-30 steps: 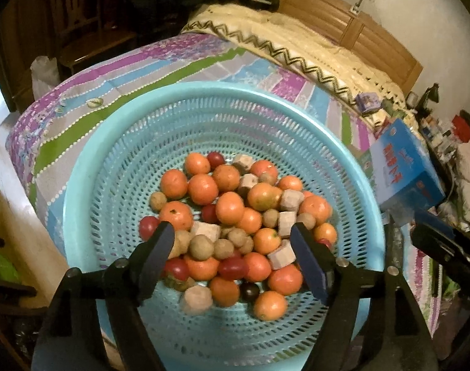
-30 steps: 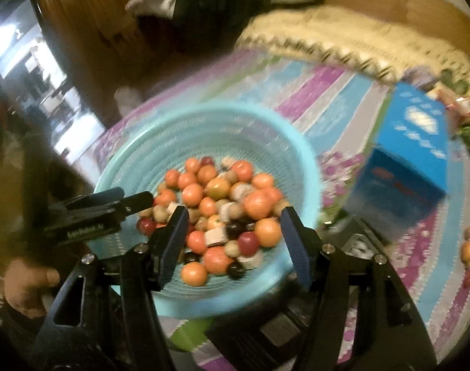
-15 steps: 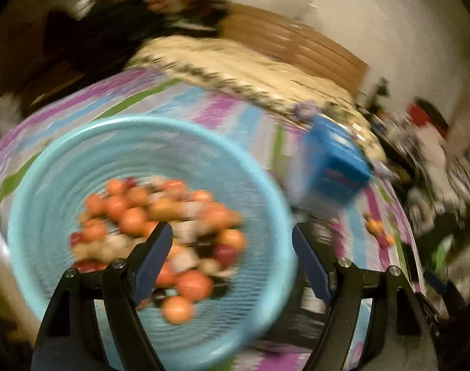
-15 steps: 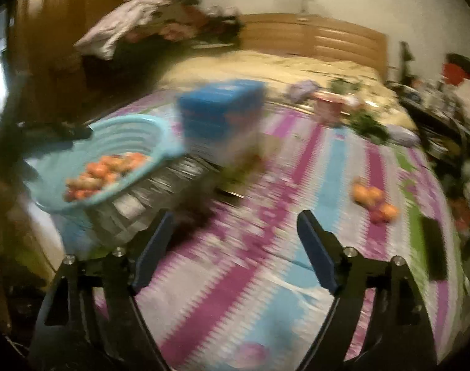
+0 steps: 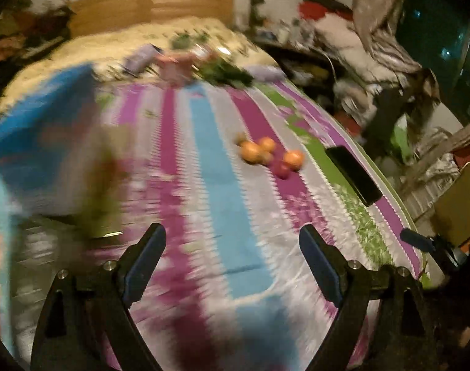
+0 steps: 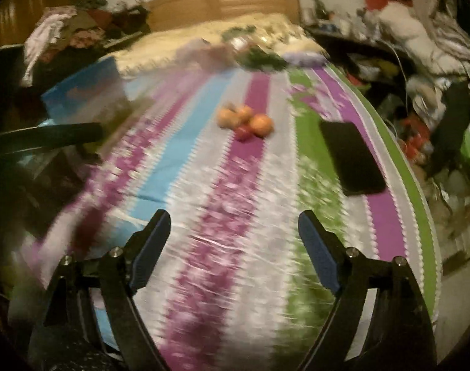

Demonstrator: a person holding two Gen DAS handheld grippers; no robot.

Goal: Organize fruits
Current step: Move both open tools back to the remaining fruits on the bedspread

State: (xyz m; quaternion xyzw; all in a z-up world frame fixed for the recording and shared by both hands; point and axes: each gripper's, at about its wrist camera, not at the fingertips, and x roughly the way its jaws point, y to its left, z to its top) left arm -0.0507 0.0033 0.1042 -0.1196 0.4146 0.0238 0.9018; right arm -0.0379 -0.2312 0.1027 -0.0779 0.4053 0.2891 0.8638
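A small cluster of orange fruits with one red fruit lies on the striped bedspread, far ahead of both grippers; it also shows in the right wrist view. My left gripper is open and empty above the bedspread. My right gripper is open and empty too. The rim of the light blue basket with orange fruits shows blurred at the far left of the left wrist view.
A blue box stands at the left, also in the right wrist view. A black phone lies near the bed's right edge, right of the fruits. Green leaves and small items lie at the back. Both views are motion-blurred.
Both grippers have swung right, away from the blue basket, and now face the loose fruits on the bedspread. Both stay open and empty.
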